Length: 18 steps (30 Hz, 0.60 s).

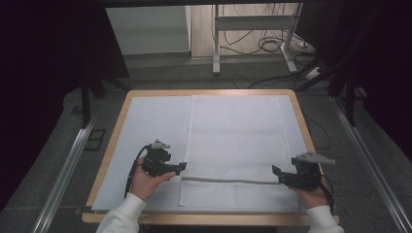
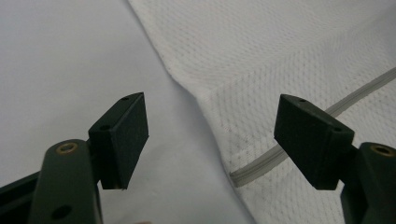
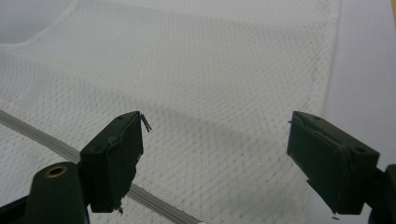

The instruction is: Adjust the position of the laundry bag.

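The tabletop (image 1: 111,145), covered w/ a pale sheet, filled the centre of the high view. A white mesh cloth (image 1: 235,141) lay flat on it, right of centre, long axis running from lower to upper frame. A grey zipper (image 1: 228,181) crossed the cloth near its lower edge, running left-right, approx. parallel to the tabletop's near edge.

The left hand-held gripper (image 1: 180,167) sat at the zipper's left end, lower left of centre; the right hand-held gripper (image 1: 277,172) sat at the right end, lower right. Each was equally close to its own end; the cloth lay between them.

In the left gripper view, the left hand-held gripper (image 2: 210,135) was released, jaws wide apart, straddling the cloth's left edge, w/ the zipper end (image 2: 238,177) betw. them. In the right gripper view, the right hand-held gripper (image 3: 215,154) was likewise released, jaws apart over the mesh near its right edge.

Hard to tell: whether either jaw touched the cloth; whether the cloth was a bag or a folded sheet. The zipper pull could not be made out.
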{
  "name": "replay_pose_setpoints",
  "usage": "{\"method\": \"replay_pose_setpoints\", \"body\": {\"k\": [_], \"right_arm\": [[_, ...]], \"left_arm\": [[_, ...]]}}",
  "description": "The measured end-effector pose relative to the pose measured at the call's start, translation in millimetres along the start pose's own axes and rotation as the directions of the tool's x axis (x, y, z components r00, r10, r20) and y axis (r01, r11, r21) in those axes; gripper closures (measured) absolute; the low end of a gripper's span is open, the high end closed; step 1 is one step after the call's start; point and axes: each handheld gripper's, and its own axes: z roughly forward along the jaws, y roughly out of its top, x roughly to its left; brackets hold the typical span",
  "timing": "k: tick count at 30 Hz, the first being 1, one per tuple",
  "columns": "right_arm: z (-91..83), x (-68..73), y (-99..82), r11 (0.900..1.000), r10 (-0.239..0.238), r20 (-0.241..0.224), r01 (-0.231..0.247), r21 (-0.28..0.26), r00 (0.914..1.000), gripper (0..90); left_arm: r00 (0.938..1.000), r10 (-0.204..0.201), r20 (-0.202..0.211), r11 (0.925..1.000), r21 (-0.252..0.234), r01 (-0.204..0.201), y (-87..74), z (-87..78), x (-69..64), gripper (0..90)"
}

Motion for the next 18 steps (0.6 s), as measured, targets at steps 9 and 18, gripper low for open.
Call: {"method": "replay_pose_setpoints", "body": {"k": [9,18], "right_arm": [[2.8,0.7,-0.6,1.0000,-0.004,0.005,0.004,0.007,1.0000,18.2],[1.2,-1.2,-0.7,1.0000,0.002,0.011,-0.002,0.003,0.9999,18.2]], "left_arm": [[0.9989,-0.034,0.031,0.9989,0.035,0.033,6.6,15.0,2.3,27.9],[0.9949,-0.074,0.068,0.9946,0.078,0.069,7.4,30.5,4.1,32.0]]}}
